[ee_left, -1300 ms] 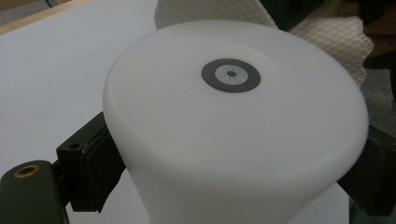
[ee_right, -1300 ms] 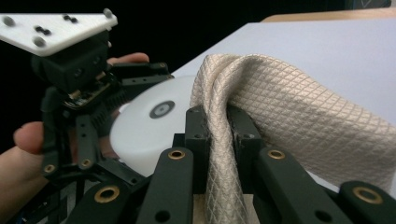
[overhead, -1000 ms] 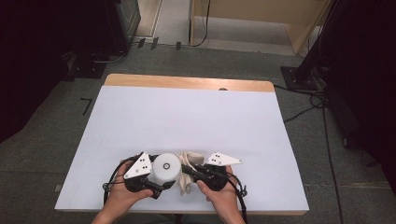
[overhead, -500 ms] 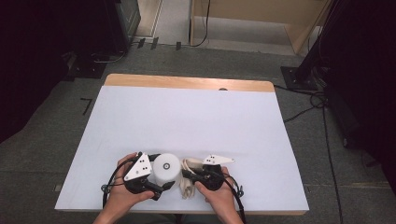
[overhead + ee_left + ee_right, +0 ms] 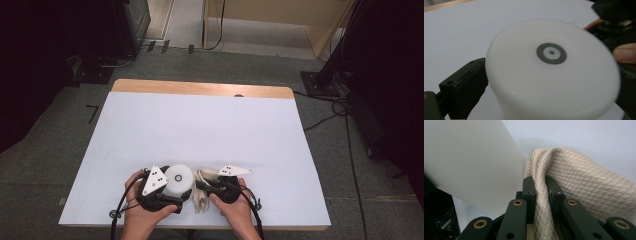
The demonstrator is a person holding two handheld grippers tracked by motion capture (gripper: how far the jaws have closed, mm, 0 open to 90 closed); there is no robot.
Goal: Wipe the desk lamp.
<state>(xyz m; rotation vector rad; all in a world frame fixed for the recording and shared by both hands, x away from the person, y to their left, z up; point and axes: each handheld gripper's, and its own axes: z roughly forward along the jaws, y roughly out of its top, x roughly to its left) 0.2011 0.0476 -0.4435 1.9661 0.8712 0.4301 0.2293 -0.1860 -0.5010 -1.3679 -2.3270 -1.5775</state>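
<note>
A white round container (image 5: pixel 179 178) with a grey ring at the middle of its flat face (image 5: pixel 551 53) is near the table's front edge. My left gripper (image 5: pixel 172 196) is shut on it, a black jaw pressing each side (image 5: pixel 546 82). Just right of it lies a beige quilted cloth (image 5: pixel 202 196). My right gripper (image 5: pixel 202 186) is shut on a fold of that cloth (image 5: pixel 574 177), which runs bunched between the two pads (image 5: pixel 540 188). The container's pale side (image 5: pixel 469 165) is close on the left in the right gripper view. A hand holds each gripper.
The white table top (image 5: pixel 200 125) stretches away beyond the hands to a wooden strip (image 5: pixel 200 89) along the far edge. Grey carpet, dark equipment and cables (image 5: pixel 325 117) surround the table. The front edge is just below the hands.
The left hand has shifted slightly with the container in its jaws. The right gripper and cloth have edged left, closer to the container. Both grips are unchanged.
</note>
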